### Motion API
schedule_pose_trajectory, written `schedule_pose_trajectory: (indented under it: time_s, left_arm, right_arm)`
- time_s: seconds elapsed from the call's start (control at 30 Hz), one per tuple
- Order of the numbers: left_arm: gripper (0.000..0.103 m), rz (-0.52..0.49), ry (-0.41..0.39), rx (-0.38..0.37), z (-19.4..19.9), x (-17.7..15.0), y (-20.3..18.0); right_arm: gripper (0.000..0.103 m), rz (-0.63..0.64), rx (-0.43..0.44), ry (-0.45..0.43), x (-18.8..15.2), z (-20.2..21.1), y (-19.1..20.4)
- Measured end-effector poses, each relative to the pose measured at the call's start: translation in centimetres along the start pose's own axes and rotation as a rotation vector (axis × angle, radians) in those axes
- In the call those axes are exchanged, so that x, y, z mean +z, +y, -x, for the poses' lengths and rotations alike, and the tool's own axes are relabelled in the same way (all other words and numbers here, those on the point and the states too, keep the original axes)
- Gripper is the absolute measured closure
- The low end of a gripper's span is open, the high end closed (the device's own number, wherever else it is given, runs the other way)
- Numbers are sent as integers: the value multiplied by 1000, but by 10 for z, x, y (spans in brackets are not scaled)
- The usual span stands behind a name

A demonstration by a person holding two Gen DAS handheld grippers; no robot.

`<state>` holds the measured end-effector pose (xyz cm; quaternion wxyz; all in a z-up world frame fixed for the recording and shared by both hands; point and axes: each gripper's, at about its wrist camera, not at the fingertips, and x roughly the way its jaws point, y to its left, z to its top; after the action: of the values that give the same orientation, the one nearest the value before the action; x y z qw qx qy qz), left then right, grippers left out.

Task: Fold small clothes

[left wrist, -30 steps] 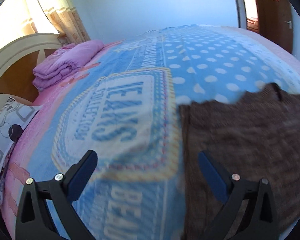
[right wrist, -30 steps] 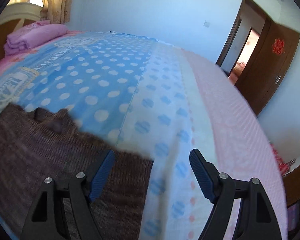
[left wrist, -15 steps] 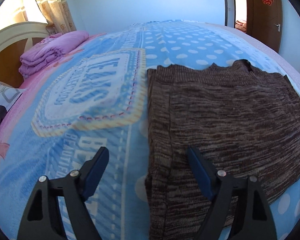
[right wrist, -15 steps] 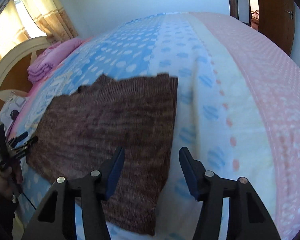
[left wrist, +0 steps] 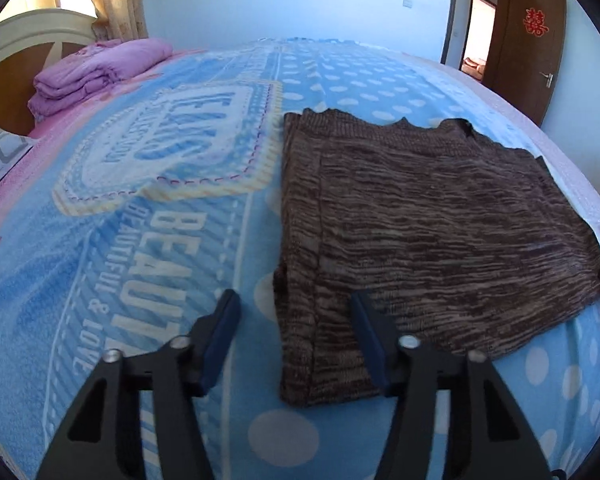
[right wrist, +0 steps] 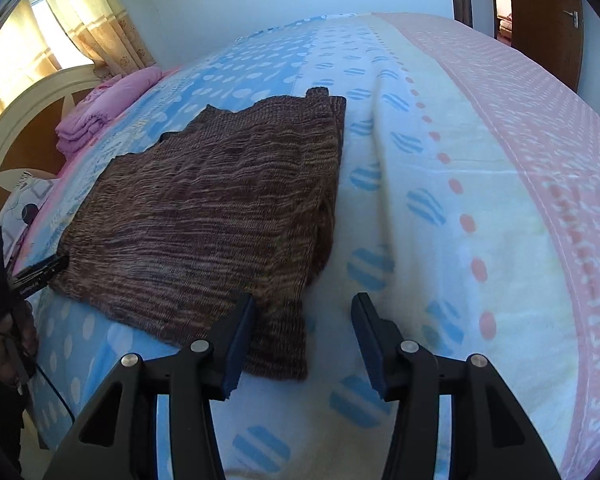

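A brown knit sweater [left wrist: 427, 216] lies flat on the bed's blue polka-dot blanket [left wrist: 152, 240], filling the right half of the left wrist frame and the left-centre of the right wrist frame [right wrist: 216, 208]. The left claw [left wrist: 294, 340] is spread, holding nothing, its fingers framing the sweater's lower left corner at the bottom of the frame. The right claw [right wrist: 303, 344] is likewise spread and empty, framing the sweater's lower right corner, with one finger over the knit and the other over the cream and pink part of the blanket [right wrist: 479, 200]. At the upper left of both frames sit a folded purple quilt [left wrist: 96, 74], a curved wooden headboard [right wrist: 24, 128] and yellow curtains [right wrist: 96, 20]. A patterned pillow [left wrist: 2, 148] shows at the left edge. A brown door [left wrist: 531, 40] stands at the upper right.
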<state>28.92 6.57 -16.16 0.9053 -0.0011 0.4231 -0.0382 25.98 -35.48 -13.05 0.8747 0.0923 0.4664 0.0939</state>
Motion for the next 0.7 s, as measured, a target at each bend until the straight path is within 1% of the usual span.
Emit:
schedule_pose_trajectory:
  time_s: [0.03,0.07,0.1,0.13,0.17,0.2,0.23,0.27,0.37,0.43,0.53,0.6,0.67,0.7]
  left_arm:
    - [67,1,-3,-17,2,-1,0]
    - [82,-3,-3,-44,3,-1,-1]
    - [87,-14,1,-56,3,-2,-3]
    - [89,-34,0,-54,4,-3,-5]
    - [93,-46,-3,-53,3,-2,-6]
    - [95,-47,-5,-53,5,-2,-6]
    - [95,-41,-4,-55,6,-2,-4]
    - [96,-31,-1,-55,8,-2,-2]
    - [98,-43,0,-53,17,-9,0]
    - [98,-61,8,-45,20,-15,0]
    - [98,-61,5,-42,18,-18,4]
    - [94,-56,-6,-33,17,-16,6]
    - [90,-45,-34,-12,23,-13,6]
    - [84,-41,-49,6,25,-11,5]
  right_arm:
    - [52,4,7,-6,-1,0,0]
    - [52,6,12,-10,-1,0,1]
    - [54,11,20,-7,-1,-1,2]
    - [65,25,28,1,0,-4,4]
    - [72,38,27,3,0,-4,5]
    - [85,51,20,5,0,-5,8]
    - [91,56,15,3,0,-5,9]
    - [94,55,17,0,1,-2,10]
    - [96,55,21,-19,1,10,8]
    - [99,66,16,-6,-1,12,8]
    - [99,81,3,24,-6,7,7]
    - [99,79,2,26,-7,2,5]
    - [99,73,-1,27,-4,3,6]
    - [97,78,-9,20,-3,5,8]
